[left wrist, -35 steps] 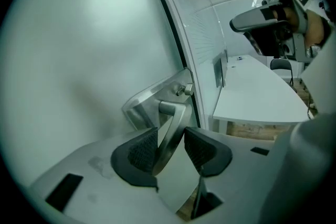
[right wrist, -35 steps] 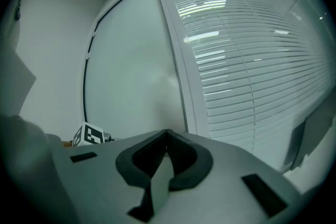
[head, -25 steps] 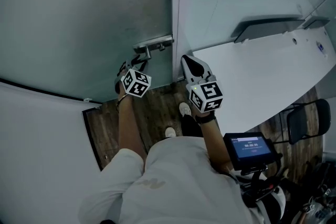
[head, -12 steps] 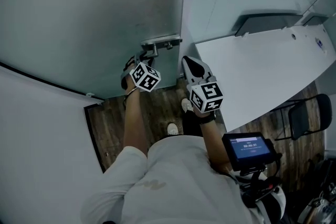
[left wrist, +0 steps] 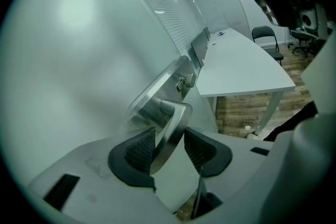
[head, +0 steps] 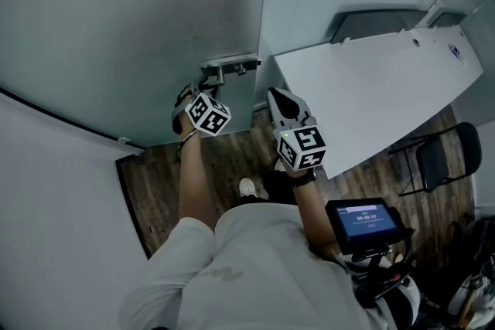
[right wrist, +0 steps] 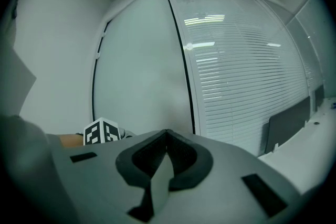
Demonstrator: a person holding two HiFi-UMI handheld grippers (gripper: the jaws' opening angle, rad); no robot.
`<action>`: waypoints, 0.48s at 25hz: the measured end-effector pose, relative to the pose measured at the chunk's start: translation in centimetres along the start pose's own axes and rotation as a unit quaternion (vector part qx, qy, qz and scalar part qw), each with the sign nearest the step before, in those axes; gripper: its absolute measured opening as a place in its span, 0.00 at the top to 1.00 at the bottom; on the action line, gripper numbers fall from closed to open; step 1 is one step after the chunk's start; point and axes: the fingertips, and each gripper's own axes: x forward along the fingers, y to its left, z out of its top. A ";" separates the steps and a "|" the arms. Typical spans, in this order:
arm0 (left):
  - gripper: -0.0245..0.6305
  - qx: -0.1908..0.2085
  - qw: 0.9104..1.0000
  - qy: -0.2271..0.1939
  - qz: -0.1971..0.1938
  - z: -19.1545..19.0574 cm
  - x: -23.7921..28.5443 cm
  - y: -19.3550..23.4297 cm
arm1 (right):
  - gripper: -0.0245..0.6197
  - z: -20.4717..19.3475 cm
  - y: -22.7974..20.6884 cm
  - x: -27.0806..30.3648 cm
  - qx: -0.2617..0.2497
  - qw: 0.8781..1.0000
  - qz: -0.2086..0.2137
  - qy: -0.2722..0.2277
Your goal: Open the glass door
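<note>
1. Left gripper (left wrist: 169, 148): jaws part-way apart and clamped on the handle (left wrist: 173, 118), a pad on each flank. The grip sits well down the lever, away from its pivot, probably for leverage.
2. Right gripper (right wrist: 167, 157): jaws fully together, nothing in them. It is held at 3 o'clock of the left one, clear of the glass. My guess is it's the spare hand, kept out of the swing.
3. Door (head: 116, 19): frosted glass filling the head view from 9 to 12 o'clock. The handle is near its free edge, beside the frame (head: 261, 11) at 12. Cannot tell whether it is off the latch.
4. Room: the desk (head: 371, 81) corner is close at 2 o'clock of the right gripper. The chair (head: 441, 158) at 4 o'clock is well apart. The wall (head: 54, 205) closes off 8 o'clock. The free lane looks to run back toward 6.
</note>
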 end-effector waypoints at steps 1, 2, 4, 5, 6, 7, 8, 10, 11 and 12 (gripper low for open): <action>0.73 0.000 1.000 0.005 -0.003 0.1 -0.8 -0.2 | 0.96 0.3 0.3 -0.9 -0.001 1.000 -0.001 0.000; 0.73 0.000 1.000 0.011 -0.006 0.3 -1.9 -0.5 | 0.96 0.7 0.6 -2.1 -0.003 1.000 0.000 -0.002; 0.72 0.005 1.000 0.024 -0.006 0.8 -4.2 -1.7 | 0.96 1.7 1.2 -4.9 -0.010 1.000 0.007 -0.010; 0.72 0.008 1.000 0.029 -0.003 0.8 -4.8 -2.4 | 0.96 2.0 1.3 -5.9 -0.013 1.000 0.012 -0.015; 0.72 0.013 0.999 0.033 0.000 0.6 -4.9 -3.0 | 0.96 2.0 1.4 -6.6 -0.017 1.000 0.015 -0.019; 0.73 0.016 0.999 0.037 0.000 0.2 -4.7 -3.6 | 0.96 1.8 1.4 -6.9 -0.020 0.999 0.019 -0.022; 0.72 0.016 0.999 0.039 -0.004 -0.2 -4.4 -4.1 | 0.96 1.7 1.5 -7.1 -0.023 0.999 0.021 -0.024; 0.72 0.016 0.998 0.051 -0.018 -1.0 -4.1 -4.8 | 0.96 1.5 1.7 -7.2 -0.025 0.999 0.025 -0.028; 0.72 0.020 0.998 0.059 -0.023 -1.5 -3.9 -5.0 | 0.96 1.4 1.8 -7.3 -0.025 0.999 0.027 -0.028; 0.72 0.024 0.997 0.069 -0.026 -2.0 -3.6 -5.0 | 0.96 1.2 1.8 -7.3 -0.025 0.999 0.030 -0.027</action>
